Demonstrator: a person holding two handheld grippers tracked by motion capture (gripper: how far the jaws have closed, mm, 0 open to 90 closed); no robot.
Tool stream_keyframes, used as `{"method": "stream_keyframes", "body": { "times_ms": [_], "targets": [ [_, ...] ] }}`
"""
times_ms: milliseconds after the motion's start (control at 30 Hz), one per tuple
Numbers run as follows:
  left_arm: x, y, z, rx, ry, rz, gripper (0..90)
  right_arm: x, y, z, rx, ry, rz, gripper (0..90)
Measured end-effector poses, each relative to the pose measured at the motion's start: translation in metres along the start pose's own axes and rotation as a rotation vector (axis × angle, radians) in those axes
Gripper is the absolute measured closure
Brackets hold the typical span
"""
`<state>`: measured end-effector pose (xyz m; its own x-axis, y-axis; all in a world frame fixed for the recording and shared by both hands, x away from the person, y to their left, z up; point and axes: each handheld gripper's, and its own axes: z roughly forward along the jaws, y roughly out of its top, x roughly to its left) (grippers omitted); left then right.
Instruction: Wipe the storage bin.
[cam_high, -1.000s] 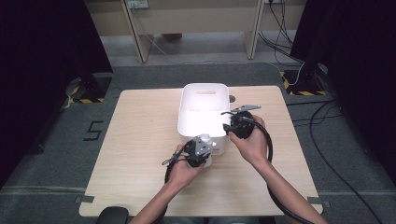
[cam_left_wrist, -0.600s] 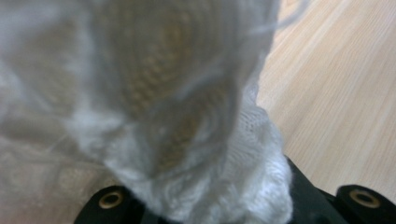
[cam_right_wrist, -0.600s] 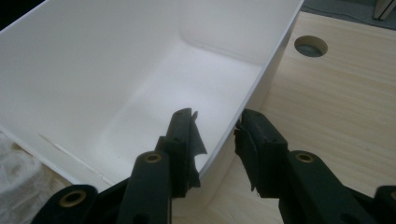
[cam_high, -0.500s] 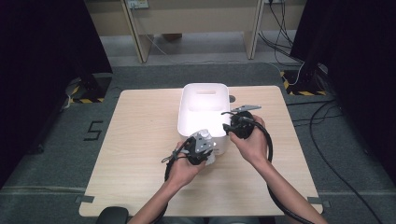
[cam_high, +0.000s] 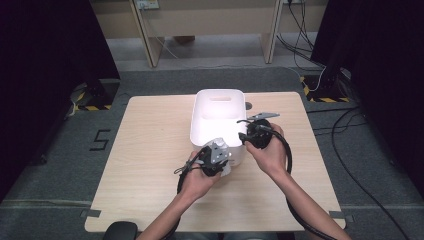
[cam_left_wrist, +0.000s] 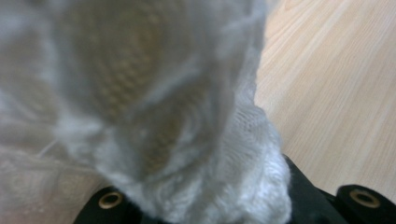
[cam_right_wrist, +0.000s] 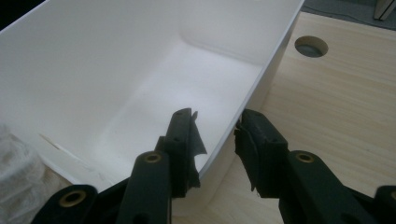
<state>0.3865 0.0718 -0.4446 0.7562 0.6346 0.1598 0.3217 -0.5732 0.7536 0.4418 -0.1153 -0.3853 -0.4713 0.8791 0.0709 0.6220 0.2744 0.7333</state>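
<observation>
- White cloth (cam_left_wrist: 154, 116) is bunched up in the left gripper (cam_high: 216, 159), whose fingers are clamped shut on it; in the left gripper view the knitted fabric hangs blurred right against the lens, spilling over both black fingers
- In the high view that gripper sits at the near end of the white bin (cam_high: 218, 107), just outside its near wall, so the cloth is at the bin's edge but, by my reading, not yet inside it
- The bin's open cavity lies directly ahead of the left gripper, away from the person; the bin's long axis runs from the person toward the far edge of the worktop (cam_high: 150, 150), so a short carry forward and over the near rim should bring the cloth above the opening
- Right gripper (cam_right_wrist: 217, 135) straddles the bin's right-hand wall near its near corner: one finger (cam_right_wrist: 184, 140) inside, the other outside; the fingers stand part-way apart around the wall, and whether they truly press on it I cannot tell
- The left hand is the one nearer the cloth; the right seems to steady the bin
- A corner of the cloth (cam_right_wrist: 18, 182) shows at the lower left of the right gripper view, beside the bin's near wall
</observation>
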Motion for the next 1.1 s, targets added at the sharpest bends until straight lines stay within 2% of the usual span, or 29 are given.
{"method": "stream_keyframes", "body": {
  "times_ms": [100, 333, 1100],
  "targets": [
    [0.000, -0.001, 0.002, -0.002, 0.000, -0.006, 81.5, 0.000, 0.000, 0.000, -0.001, 0.000, 0.000, 65.5],
    [-0.003, -0.005, 0.008, 0.019, 0.000, 0.007, 81.5, 0.000, 0.000, 0.000, -0.001, 0.000, 0.000, 65.5],
    [-0.004, -0.019, 0.029, 0.065, -0.023, -0.012, 81.5, 0.001, -0.001, 0.000, -0.007, -0.002, 0.004, 65.2]
  ]
}}
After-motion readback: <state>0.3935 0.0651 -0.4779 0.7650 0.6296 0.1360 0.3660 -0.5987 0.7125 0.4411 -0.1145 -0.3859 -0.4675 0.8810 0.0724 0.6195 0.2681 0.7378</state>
